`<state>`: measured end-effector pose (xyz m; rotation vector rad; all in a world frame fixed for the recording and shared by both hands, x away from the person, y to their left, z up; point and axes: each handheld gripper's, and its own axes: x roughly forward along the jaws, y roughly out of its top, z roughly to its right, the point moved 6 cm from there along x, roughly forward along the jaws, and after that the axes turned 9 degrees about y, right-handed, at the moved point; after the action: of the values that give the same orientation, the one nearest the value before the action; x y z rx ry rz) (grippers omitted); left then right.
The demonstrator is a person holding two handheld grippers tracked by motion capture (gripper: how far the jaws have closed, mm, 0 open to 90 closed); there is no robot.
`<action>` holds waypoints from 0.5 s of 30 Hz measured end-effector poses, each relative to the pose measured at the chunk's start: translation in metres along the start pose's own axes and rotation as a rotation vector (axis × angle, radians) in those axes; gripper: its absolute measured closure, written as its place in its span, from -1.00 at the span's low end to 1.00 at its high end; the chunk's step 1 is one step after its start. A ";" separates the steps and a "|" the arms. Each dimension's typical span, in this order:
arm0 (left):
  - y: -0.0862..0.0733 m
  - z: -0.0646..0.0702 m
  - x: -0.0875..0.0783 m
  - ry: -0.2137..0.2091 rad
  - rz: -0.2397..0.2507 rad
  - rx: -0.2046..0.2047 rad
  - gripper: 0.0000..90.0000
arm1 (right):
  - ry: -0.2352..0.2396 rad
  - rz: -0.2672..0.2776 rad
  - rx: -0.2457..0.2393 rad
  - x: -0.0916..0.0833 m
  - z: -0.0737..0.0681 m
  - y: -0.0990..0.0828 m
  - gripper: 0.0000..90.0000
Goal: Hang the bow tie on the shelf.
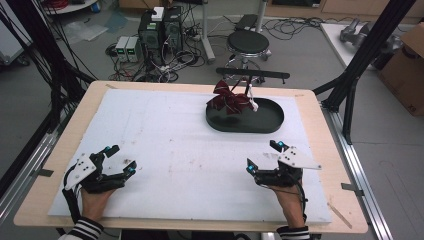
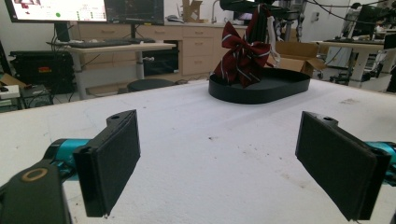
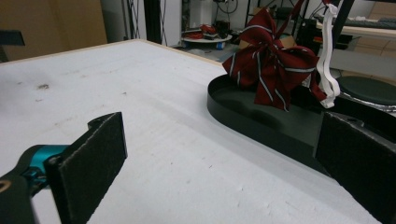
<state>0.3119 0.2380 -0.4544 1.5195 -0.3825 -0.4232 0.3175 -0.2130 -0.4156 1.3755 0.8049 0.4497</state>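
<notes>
Two grippers are resting low on the white table cover (image 1: 170,150): my left gripper (image 1: 119,160) at seven o'clock and my right gripper (image 1: 263,156) at five, both with jaws standing wide apart, gripping nothing. Farther out, at one o'clock, a black oval tray (image 1: 245,122) is holding a dark red striped bow (image 1: 227,100), which is hanging from a black stand (image 1: 252,74).
</notes>
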 end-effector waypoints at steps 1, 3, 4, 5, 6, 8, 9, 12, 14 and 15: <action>0.000 0.000 0.000 0.000 0.000 -0.001 -0.68 | -0.001 0.010 -0.014 -0.001 -0.002 -0.004 -0.96; 0.000 0.000 0.000 0.001 0.002 -0.002 -0.68 | -0.013 0.013 -0.017 -0.002 -0.003 -0.011 -0.96; 0.000 0.000 0.000 0.001 0.002 -0.002 -0.68 | -0.022 0.026 -0.016 -0.002 -0.002 -0.014 -0.96; 0.000 0.000 0.000 0.002 0.004 -0.001 -0.68 | -0.033 0.036 -0.007 -0.003 -0.002 -0.017 -0.96; 0.000 0.000 0.000 0.003 0.005 0.000 -0.68 | -0.051 0.046 0.000 -0.004 -0.001 -0.021 -0.96; 0.000 0.000 0.000 0.003 0.004 -0.001 -0.68 | -0.081 0.062 0.004 -0.006 0.001 -0.028 -0.96; 0.000 0.000 0.000 0.002 0.002 -0.001 -0.68 | -0.081 0.062 0.004 -0.006 0.001 -0.028 -0.96; 0.000 0.000 0.000 0.004 0.004 -0.001 -0.68 | -0.114 0.067 -0.005 -0.006 0.005 -0.038 -0.96; 0.000 0.000 0.000 0.007 0.005 0.001 -0.68 | -0.129 0.069 -0.001 -0.005 0.005 -0.044 -0.99; 0.000 0.000 0.000 0.007 0.004 0.002 -0.68 | -0.127 0.068 0.000 -0.004 0.006 -0.047 -0.99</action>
<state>0.3118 0.2378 -0.4542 1.5213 -0.3806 -0.4148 0.3110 -0.2278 -0.4599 1.4203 0.6563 0.4109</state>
